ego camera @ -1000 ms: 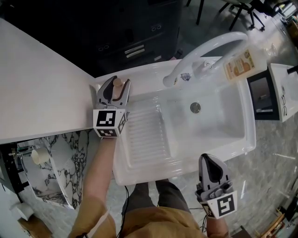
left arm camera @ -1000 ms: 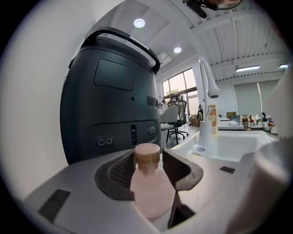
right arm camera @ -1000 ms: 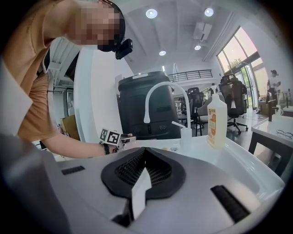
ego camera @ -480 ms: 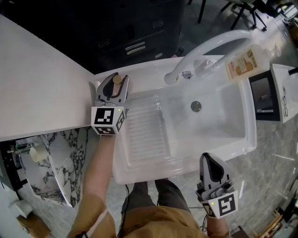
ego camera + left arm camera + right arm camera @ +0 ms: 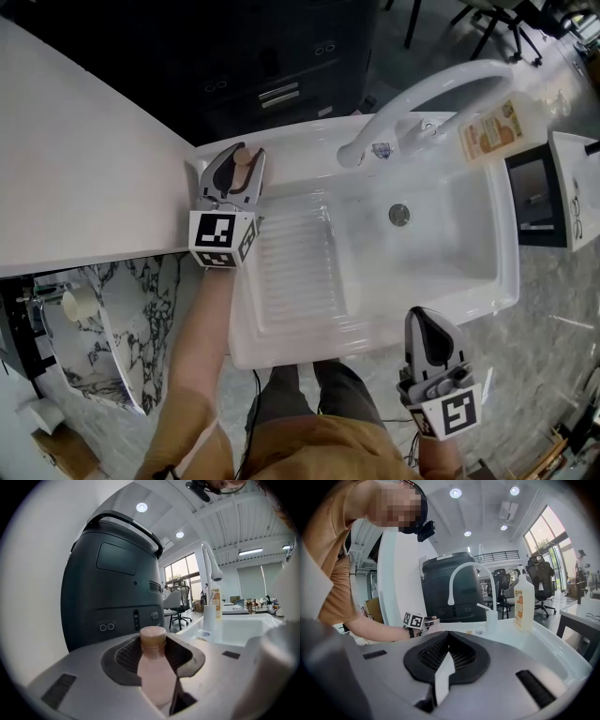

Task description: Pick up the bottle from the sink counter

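Shut and empty, the right gripper (image 5: 425, 321) waits nearest the person; farther out, the left gripper (image 5: 240, 169), its jaws wide a second ago, now clamps the pink bottle (image 5: 154, 667) standing between them on the sink counter (image 5: 291, 152), seemingly ready to lift

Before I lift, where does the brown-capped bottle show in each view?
Head view: the bottle is upper left of centre, between the jaws of the left gripper.
Left gripper view: bottom centre, upright between the jaws.
Right gripper view: too small to make out; it would be by the distant left gripper, left of centre.
Shared landmark: the white faucet, in all three views.
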Motion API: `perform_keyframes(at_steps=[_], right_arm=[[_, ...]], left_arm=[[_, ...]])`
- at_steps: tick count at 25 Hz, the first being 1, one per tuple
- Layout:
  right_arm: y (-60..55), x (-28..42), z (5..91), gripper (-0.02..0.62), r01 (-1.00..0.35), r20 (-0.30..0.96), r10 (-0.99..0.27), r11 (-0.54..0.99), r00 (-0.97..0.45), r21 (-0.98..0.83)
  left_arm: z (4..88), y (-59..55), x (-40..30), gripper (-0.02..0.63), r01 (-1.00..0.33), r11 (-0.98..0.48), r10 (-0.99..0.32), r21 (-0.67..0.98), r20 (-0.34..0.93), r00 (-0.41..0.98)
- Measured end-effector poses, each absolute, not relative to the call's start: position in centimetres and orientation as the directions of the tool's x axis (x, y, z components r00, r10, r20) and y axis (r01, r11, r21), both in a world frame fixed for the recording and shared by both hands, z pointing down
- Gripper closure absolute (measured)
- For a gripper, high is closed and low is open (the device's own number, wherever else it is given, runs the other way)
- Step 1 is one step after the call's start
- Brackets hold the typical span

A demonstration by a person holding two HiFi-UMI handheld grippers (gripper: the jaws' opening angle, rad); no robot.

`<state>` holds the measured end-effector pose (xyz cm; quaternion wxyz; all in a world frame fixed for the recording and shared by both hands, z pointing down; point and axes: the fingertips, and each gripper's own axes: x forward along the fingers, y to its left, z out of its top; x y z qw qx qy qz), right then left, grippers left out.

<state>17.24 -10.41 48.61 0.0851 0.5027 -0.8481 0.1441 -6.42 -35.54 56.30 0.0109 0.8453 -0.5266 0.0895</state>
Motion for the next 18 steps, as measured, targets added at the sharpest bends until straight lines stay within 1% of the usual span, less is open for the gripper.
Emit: perform_keyframes(at_steps=[18], right_arm=[[-9.92, 17.67, 47.9, 0.595, -0.874, 0.265, -0.833, 0.462, -0.486, -0.153]], left_arm=[[56.03, -34.62, -6.64, 0.474, -0.887, -0.452, -0.883, -0.088, 0.187, 0.431]])
